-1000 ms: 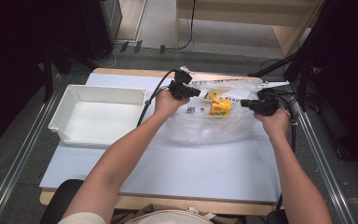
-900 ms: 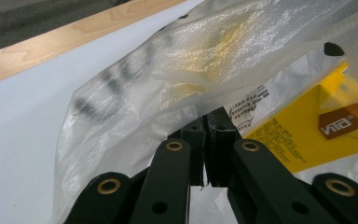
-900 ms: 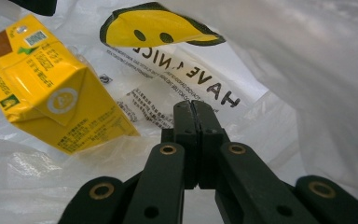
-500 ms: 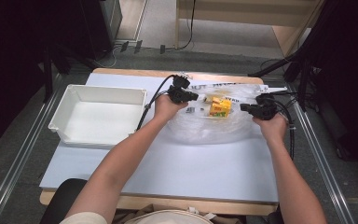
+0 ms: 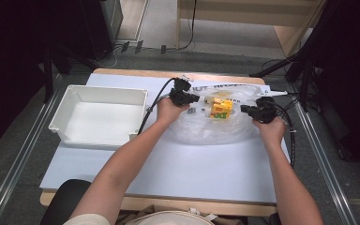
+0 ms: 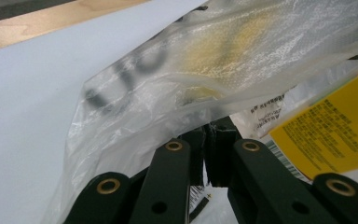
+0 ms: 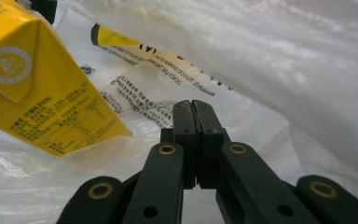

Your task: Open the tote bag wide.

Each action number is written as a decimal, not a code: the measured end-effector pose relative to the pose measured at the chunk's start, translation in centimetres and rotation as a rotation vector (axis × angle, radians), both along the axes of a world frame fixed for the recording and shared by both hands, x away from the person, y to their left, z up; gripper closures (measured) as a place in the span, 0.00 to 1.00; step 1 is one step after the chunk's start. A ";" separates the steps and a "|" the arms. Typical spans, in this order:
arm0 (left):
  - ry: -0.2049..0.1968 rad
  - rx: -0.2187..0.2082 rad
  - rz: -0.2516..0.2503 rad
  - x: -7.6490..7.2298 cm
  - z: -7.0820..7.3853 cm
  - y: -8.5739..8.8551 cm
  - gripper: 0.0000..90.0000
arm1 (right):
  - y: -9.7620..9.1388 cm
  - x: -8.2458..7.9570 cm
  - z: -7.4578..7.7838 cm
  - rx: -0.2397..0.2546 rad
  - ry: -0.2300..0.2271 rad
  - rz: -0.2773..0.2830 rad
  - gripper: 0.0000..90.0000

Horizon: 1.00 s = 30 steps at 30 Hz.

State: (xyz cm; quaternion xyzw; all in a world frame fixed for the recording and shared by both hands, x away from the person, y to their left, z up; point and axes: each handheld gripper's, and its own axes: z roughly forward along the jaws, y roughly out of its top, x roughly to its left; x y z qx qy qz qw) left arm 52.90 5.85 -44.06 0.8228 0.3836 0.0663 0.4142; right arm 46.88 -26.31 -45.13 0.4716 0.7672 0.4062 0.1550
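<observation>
A clear plastic bag (image 5: 215, 131) with printed text lies on the pale blue table top (image 5: 192, 168), and a yellow carton (image 5: 221, 108) sits inside it. My left gripper (image 5: 196, 98) is at the bag's left edge and my right gripper (image 5: 243, 108) at its right edge, the carton between them. In the left gripper view the jaws (image 6: 208, 140) are pressed together on the bag film (image 6: 168, 79), with the yellow carton (image 6: 331, 135) to the right. In the right gripper view the jaws (image 7: 192, 116) are shut on the film (image 7: 284, 56), the carton (image 7: 42, 93) at upper left.
An empty white tray (image 5: 98, 117) stands on the table's left side, close to my left forearm. Cables trail from both grippers. Metal rails run along both sides of the table, and the wooden edge shows at the back.
Both hands have sunk a little with the bag held between them, and the bag now spreads flatter on the table. The jaws stayed shut.
</observation>
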 end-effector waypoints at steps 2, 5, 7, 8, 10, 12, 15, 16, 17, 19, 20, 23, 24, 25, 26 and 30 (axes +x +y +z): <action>-0.002 -0.006 0.010 0.1 -0.2 0.0 0.98 | 0.0 0.0 -0.2 0.004 -0.003 -0.005 1.00; -0.003 -0.009 0.018 0.3 -0.4 0.0 0.98 | -0.1 0.1 -0.8 0.014 0.006 -0.019 1.00; -0.006 0.005 0.018 0.4 -0.6 0.0 0.98 | -0.2 0.1 -1.1 0.014 0.012 -0.026 1.00; -0.006 0.005 0.018 0.4 -0.6 0.0 0.98 | -0.2 0.1 -1.1 0.014 0.012 -0.026 1.00; -0.010 0.018 0.025 0.5 -0.7 0.1 0.98 | -0.3 0.1 -1.4 0.008 0.016 -0.030 1.00; -0.012 0.024 0.040 0.7 -0.8 0.5 0.98 | -0.5 0.1 -1.8 0.001 0.027 -0.044 1.00; -0.004 0.045 0.052 1.0 -1.1 0.7 0.98 | -0.8 0.0 -2.1 0.002 0.036 -0.058 1.00; -0.002 0.056 0.052 1.0 -1.3 0.8 0.98 | -0.9 0.0 -2.2 0.002 0.036 -0.059 1.00; -0.002 0.056 0.052 1.0 -1.3 0.8 0.98 | -0.9 0.0 -2.3 -0.003 0.036 -0.063 1.00; 0.010 0.081 0.064 1.2 -1.7 1.0 0.98 | -1.0 -0.1 -2.4 -0.002 0.040 -0.067 1.00; 0.010 0.081 0.064 1.2 -1.7 1.0 0.98 | -1.0 -0.1 -2.4 -0.002 0.040 -0.067 1.00; 0.019 0.084 0.077 1.4 -2.0 1.1 0.98 | -1.2 -0.1 -2.5 -0.008 0.045 -0.067 1.00; 0.017 0.087 0.081 1.4 -2.1 1.2 0.98 | -1.3 -0.1 -2.6 -0.017 0.048 -0.069 1.00; 0.013 0.090 0.081 1.4 -2.2 1.2 0.98 | -1.4 -0.1 -2.6 -0.020 0.055 -0.074 1.00; 0.013 0.096 0.084 1.5 -2.2 1.3 0.98 | -1.5 -0.2 -2.7 -0.023 0.053 -0.075 1.00; 0.020 0.094 0.098 1.6 -2.4 1.5 0.98 | -1.8 -0.3 -2.9 -0.027 0.061 -0.086 1.00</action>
